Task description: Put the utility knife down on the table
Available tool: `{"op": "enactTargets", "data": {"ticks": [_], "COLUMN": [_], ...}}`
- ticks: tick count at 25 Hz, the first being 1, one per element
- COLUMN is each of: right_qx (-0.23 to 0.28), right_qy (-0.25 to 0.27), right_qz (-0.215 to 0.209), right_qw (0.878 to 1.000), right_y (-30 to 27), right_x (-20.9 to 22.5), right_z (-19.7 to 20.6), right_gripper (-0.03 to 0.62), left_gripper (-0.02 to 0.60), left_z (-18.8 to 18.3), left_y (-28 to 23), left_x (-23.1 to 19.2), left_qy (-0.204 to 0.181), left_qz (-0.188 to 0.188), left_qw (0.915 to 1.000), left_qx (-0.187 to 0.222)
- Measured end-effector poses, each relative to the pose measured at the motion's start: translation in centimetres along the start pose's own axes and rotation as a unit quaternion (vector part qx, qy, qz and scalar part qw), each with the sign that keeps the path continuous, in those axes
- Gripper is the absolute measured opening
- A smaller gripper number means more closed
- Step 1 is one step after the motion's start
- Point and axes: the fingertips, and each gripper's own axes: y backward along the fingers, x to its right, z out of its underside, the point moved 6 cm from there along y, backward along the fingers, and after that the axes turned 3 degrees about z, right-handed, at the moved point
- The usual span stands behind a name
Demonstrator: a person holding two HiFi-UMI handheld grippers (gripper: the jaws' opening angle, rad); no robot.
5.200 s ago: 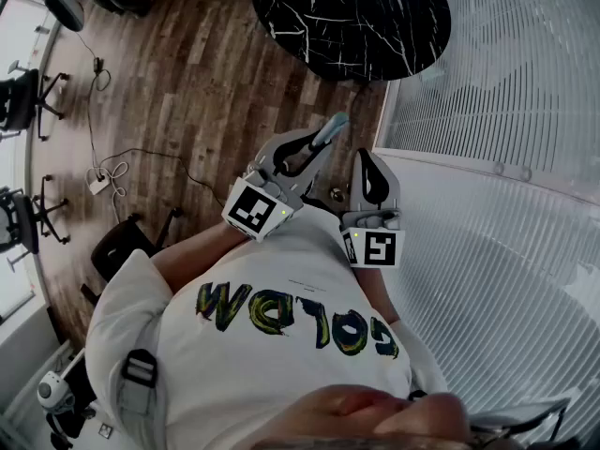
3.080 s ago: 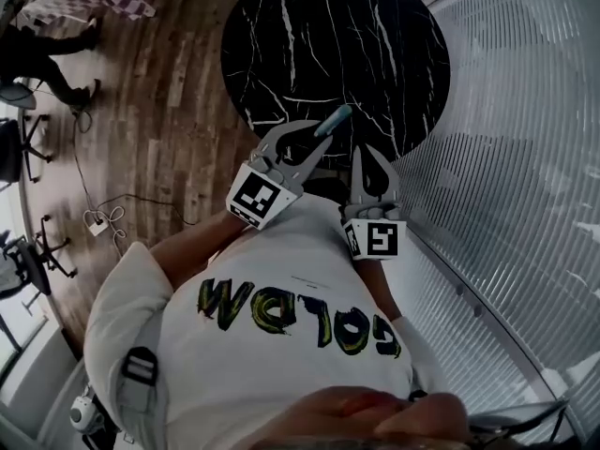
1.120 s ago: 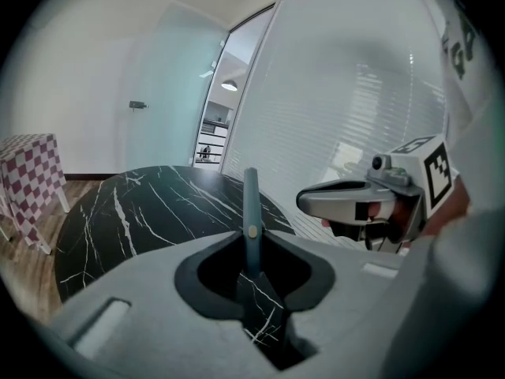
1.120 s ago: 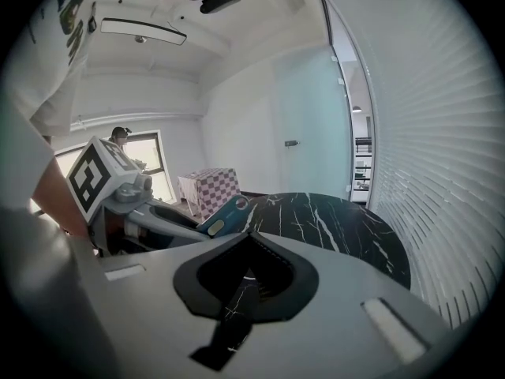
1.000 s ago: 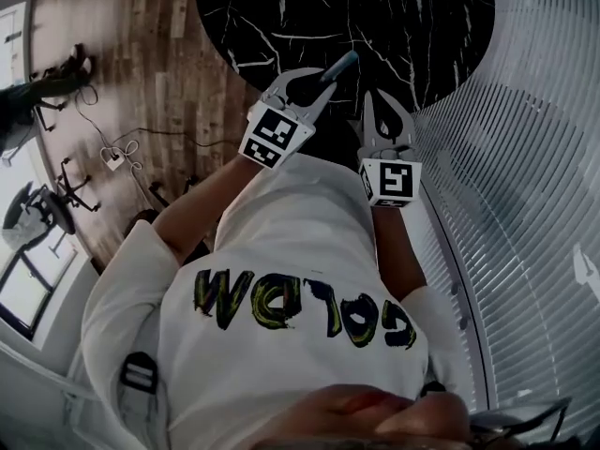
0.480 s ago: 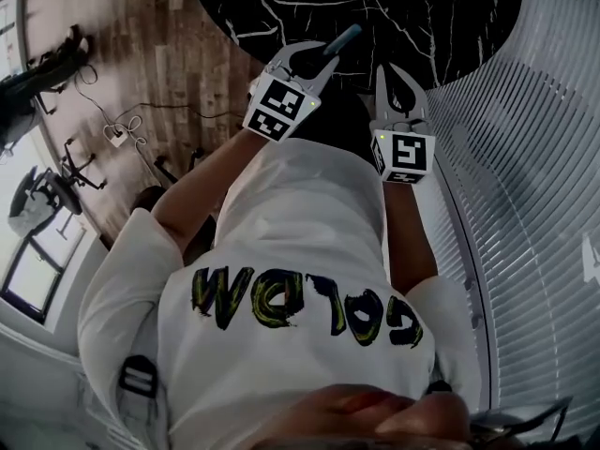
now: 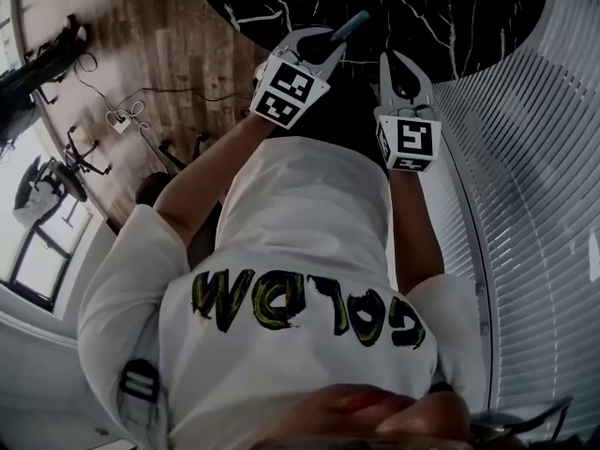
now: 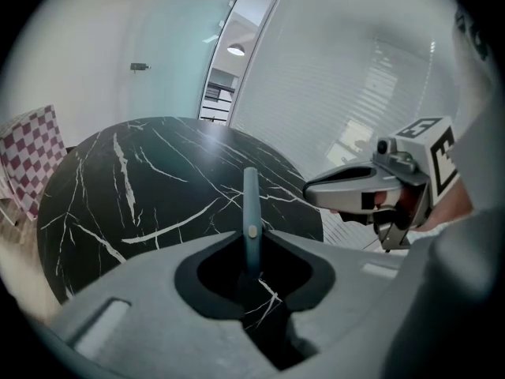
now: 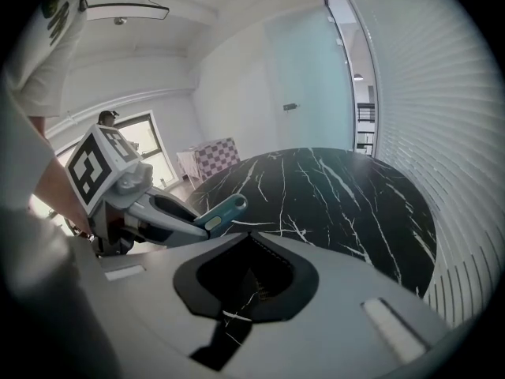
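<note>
Teal utility knife [image 8: 250, 202] in left gripper [image 8: 251, 242], over marble table [image 8: 118, 200]

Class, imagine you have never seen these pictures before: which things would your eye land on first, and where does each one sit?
The round black marble table, veined in white, fills the top of the head view. At its near edge the left gripper is clamped on a teal utility knife, which sticks out past the jaws. The right gripper beside it is shut on nothing.
</note>
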Motion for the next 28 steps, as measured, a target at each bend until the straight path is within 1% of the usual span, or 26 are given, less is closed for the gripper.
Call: {"op": "enactTargets", "data": {"ticks": [4,12,24,28], "right_qx": [-0.009,-0.019,-0.034,-0.037], "right_qy": [-0.010,-0.015,-0.024,-0.026], "right_qz": [0.001,0.006,0.004,0.006], "right_qw": [1.000,1.000,0.999,0.999], "right_y": [-0.7,-1.3,-2.1,-2.1], "right_x": [0.1,-0.6,-0.8,-0.8], "right_z": [1.3,1.7,3.6,3.2], "right_gripper": [0.002,0.002,0.002,0.002], "left_gripper": [0.071,0.071,0.071,0.072], "left_z": [1.2,2.2,4.0,4.1], "left_y": [-0.7,-0.9,-2.6,-2.6], "left_x": [-0.5,-1.4,-2.1,-2.3], "left_qy": [0.011,0.017,0.014,0.017], "left_qz": [0.000,0.005,-0.013,-0.012], "left_qw": [0.9999,0.9993,0.9982,0.9978], "left_qx": [-0.011,-0.033,-0.056,-0.063]}}
